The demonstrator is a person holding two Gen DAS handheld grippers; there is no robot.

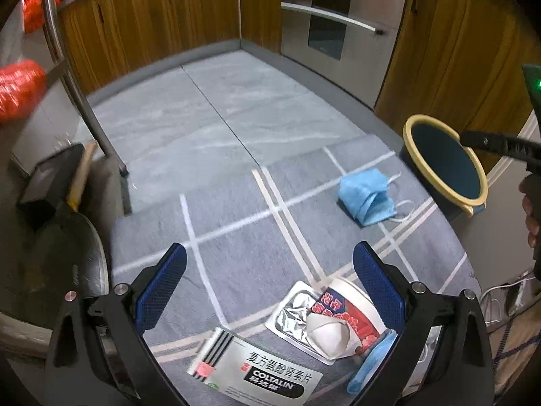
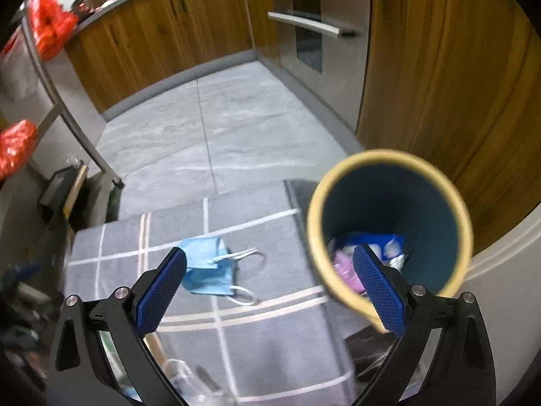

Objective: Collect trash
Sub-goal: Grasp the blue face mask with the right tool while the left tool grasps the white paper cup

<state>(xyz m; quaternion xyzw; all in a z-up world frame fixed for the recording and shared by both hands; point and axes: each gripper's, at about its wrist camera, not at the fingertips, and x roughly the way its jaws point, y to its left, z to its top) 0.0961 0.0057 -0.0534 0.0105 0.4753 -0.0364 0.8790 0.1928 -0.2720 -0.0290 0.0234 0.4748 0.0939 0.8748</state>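
On a grey checked rug point(image 1: 236, 243) lie a blue face mask point(image 1: 367, 198), a silver medicine box point(image 1: 257, 372), a foil tray point(image 1: 296, 314) and a crushed red-and-white cup point(image 1: 348, 311). My left gripper point(image 1: 268, 267) hovers open just above the box and cup, holding nothing. A dark blue bin with a yellow rim point(image 2: 389, 223) stands at the rug's right edge with several pieces of trash inside. My right gripper point(image 2: 268, 270) is open and empty, between the mask point(image 2: 208, 270) and the bin. The right tool's body point(image 1: 500, 147) shows over the bin point(image 1: 446, 162) in the left wrist view.
Wooden cabinets point(image 2: 439, 67) and a steel oven point(image 1: 334, 20) line the far and right sides. A metal rack leg point(image 1: 91, 101) with red bags point(image 1: 17, 88) stands at left, a dark box point(image 1: 50, 176) beside it. Grey tiled floor point(image 1: 219, 108) stretches beyond the rug.
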